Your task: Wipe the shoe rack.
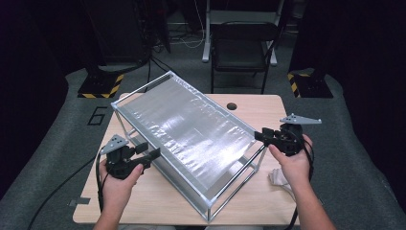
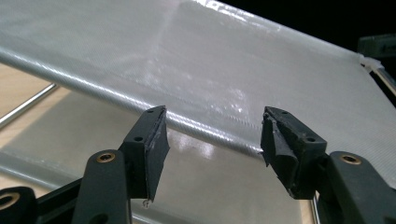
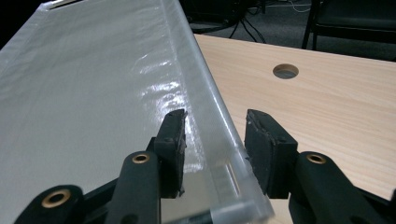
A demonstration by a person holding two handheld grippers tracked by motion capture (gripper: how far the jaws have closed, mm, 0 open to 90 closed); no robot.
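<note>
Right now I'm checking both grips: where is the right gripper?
In the high view the right gripper is at the right, its open jaws astride the long right edge of the plastic-covered metal frame, near the table's round hole.

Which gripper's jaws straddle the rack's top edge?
The right gripper: its open jaws sit either side of the rack's top edge; the left gripper stands open before it.

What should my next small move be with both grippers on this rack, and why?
Probably shut the right gripper first: its open jaws already straddle the top edge of the rack. The left gripper is open too, with the rack's near edge just beyond its tips.
</note>
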